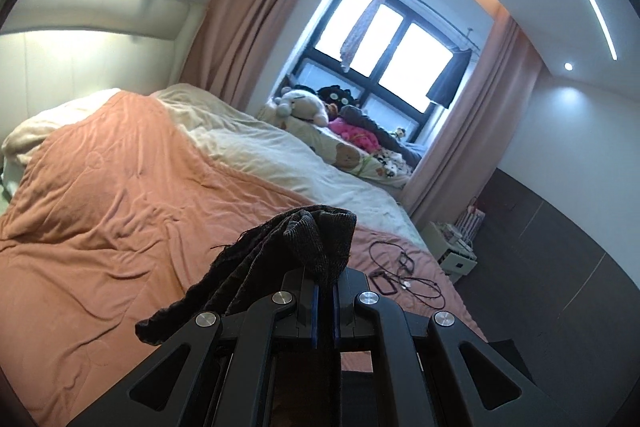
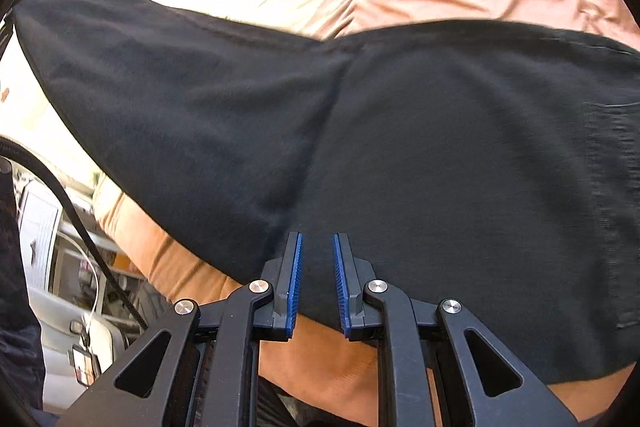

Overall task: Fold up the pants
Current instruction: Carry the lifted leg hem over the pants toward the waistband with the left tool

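while the left gripper (image 1: 325,291) clamps a bunched end of the black pants (image 2: 360,155) above the bed (image 1: 120,195), the cloth stretches across the bed's near edge; the right gripper (image 2: 318,267) stands slightly parted, gripping nothing.

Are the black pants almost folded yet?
Not yet. Done: the left tongs have pinched one end of the black pants and hold it above the orange blanket. In hand: the right tongs hover over the spread cloth, gripping nothing. Left: no neat fold shows yet.
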### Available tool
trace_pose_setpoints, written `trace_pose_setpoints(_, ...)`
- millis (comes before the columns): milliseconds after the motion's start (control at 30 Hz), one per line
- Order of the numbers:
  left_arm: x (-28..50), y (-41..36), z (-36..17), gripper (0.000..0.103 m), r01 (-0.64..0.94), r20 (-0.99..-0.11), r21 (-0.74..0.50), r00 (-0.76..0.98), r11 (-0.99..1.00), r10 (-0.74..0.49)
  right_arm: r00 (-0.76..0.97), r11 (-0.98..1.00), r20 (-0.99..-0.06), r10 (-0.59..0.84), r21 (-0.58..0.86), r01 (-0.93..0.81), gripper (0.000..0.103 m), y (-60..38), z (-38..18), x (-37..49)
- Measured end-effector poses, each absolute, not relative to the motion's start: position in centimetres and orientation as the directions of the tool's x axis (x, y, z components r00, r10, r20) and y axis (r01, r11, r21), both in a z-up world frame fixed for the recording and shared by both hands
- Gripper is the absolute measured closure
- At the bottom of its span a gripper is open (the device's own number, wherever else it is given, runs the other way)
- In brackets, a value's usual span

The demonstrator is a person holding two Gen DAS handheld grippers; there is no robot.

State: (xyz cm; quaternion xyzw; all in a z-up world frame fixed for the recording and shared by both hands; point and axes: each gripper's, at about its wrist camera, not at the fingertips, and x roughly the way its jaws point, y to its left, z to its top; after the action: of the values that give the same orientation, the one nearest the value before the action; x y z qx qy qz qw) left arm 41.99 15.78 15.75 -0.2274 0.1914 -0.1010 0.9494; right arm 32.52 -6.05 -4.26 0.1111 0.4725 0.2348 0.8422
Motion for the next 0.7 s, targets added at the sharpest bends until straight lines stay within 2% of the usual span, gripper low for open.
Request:
trace_pose_setpoints(100,42.6,13.3,17.2,0.098,0.161,-0.3,-0.459,0.897,0.874,-0.323,0.476,0.869,-0.727,0.495,0.419,-0.264,0.087,-8.5,-3.2,32.0)
trace_pose_setpoints(233,42.6,10.1,18.9,0.098,0.232,-0.284,-0.439,0.88,0.868,-0.38,0.537,0.877,-0.697,0.475,0.427,-0.222,0.053,-10.7,-2.0,30.9)
trace_pose_setpoints(267,42.7,9.2,19.3,0.098,0.248,-0.281,-0.431,0.876,0.868,-0.391,0.557,0.879,-0.687,0.467,0.429,-0.208,0.049,-11.6,-1.7,30.5)
trace_pose_setpoints(700,44.4,-1.0,21.9,0.098,0.417,-0.271,-0.405,0.795,0.814,-0.542,0.69,0.89,-0.623,0.369,0.45,-0.07,0.049,-21.3,1.5,24.2)
